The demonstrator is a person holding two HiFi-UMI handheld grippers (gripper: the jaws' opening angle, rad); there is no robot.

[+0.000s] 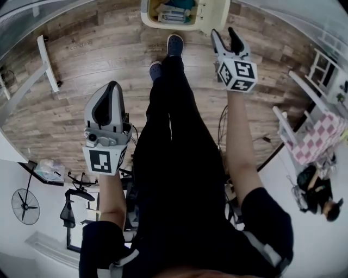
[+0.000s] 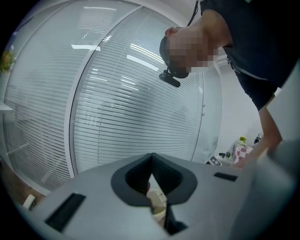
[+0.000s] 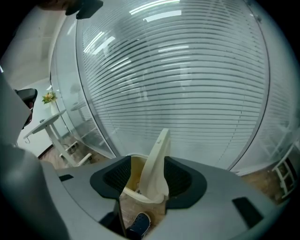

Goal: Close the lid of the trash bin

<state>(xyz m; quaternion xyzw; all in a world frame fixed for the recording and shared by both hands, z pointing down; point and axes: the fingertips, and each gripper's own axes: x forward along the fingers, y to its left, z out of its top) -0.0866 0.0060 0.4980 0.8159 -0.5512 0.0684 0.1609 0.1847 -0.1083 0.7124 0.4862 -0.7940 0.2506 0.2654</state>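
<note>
Wood-plank floor point(image 1: 98, 65), cream trash bin point(image 1: 148, 21) stood at its far edge, a person's dark shoes point(image 1: 174, 44) just before it, white frame foot point(image 1: 48, 62) toward the left edge.

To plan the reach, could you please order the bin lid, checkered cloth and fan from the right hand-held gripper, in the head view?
1. Bin lid, just ahead of the right hand-held gripper.
2. Checkered cloth, to its right.
3. Fan, far lower left.

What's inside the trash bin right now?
With the lid up, the trash bin holds a teal item and pale stacked pieces on top; whatever lies beneath them is covered.
</note>
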